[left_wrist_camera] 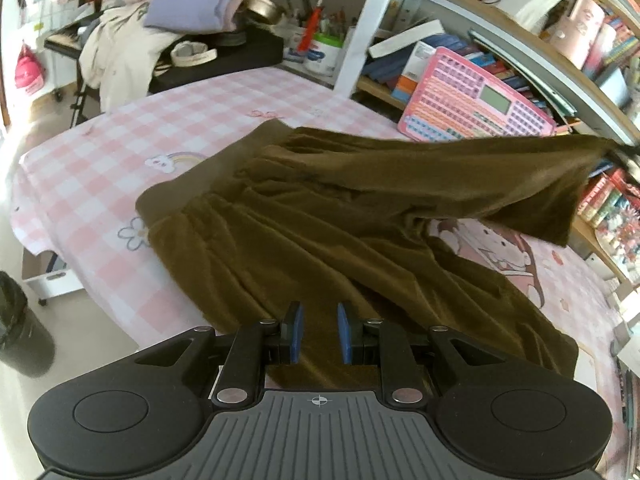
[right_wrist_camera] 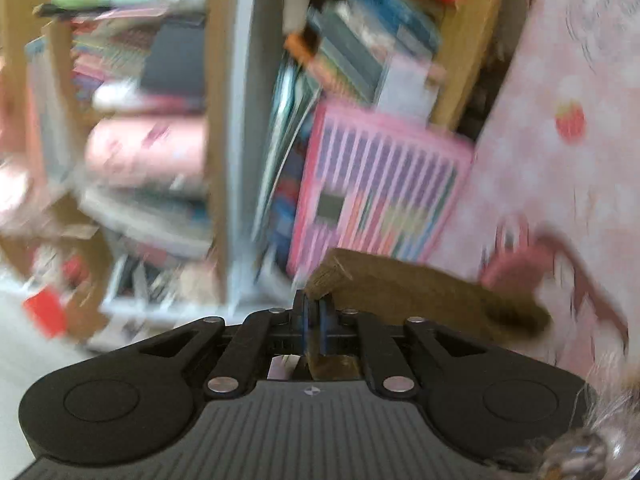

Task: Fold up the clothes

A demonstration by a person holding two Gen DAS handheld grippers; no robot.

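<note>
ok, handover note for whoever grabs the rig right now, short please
Left gripper: open, above the near hem of the brown skirt, gripping nothing.
Right gripper: shut on a corner of the skirt, lifted off the bed; that view is motion-blurred.
Skirt lies mostly spread on the pink checked sheet, waistband at the far left end.
Done: one corner raised. Left: lay it over, complete the fold, flatten.

We see a bed with a pink-and-white checked cartoon sheet [left_wrist_camera: 120, 152]; a dark olive-brown velvety skirt [left_wrist_camera: 320, 248] lies across its middle, far-right corner lifted off.
</note>
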